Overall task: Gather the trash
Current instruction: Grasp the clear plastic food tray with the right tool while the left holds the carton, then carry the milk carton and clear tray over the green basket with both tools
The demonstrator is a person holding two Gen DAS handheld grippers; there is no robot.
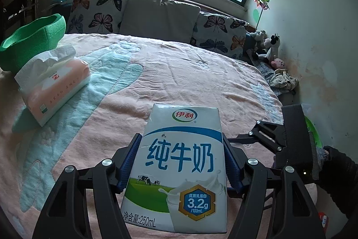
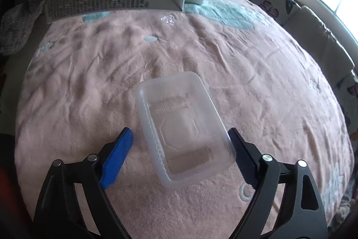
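Left gripper (image 1: 182,162): both blue pads are clamped on the sides of a milk carton (image 1: 179,171), which stands upright between them above the pink bedspread (image 1: 170,73). Right gripper (image 2: 181,156): jaws spread, straddling a clear plastic tray (image 2: 183,127) that lies on the bedspread; the right pad sits at the tray rim, the left pad stands apart from it. A tissue pack (image 1: 51,86) lies near the bed's left edge, touching a green foam basket (image 1: 31,41) behind it.
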